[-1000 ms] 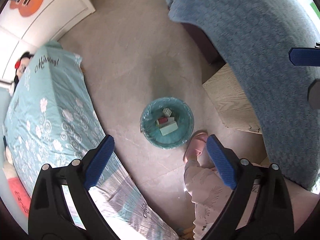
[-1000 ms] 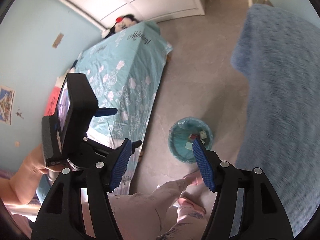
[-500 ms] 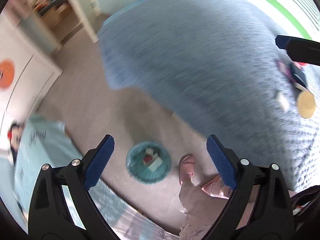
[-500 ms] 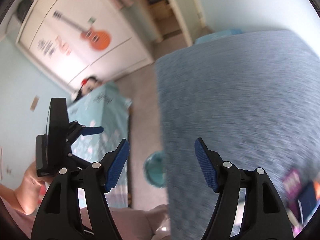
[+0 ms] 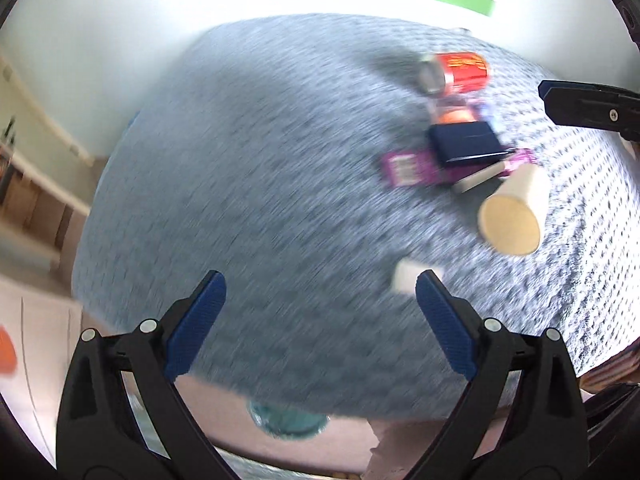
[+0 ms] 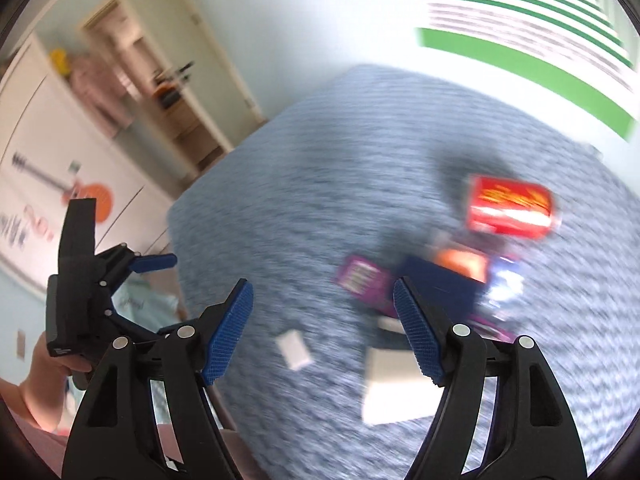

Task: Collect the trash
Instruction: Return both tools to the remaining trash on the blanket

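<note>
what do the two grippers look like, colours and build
Both match: the left gripper and right gripper each have two glossy black plastic arms with triangular cut-outs and silver screw heads. The fingers carry bright blue pads with a fine ribbed texture. No cables or markings can be made out. The hand on the left gripper's black body is bare, with pale pink clothing below it.

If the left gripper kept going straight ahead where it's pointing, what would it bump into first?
Most likely the blue-grey blanket itself. The left gripper is open and aimed at bare blanket; the small white scrap lies just inside its right finger, so it might get clipped. The picture is blurry, so depth is uncertain.
</note>
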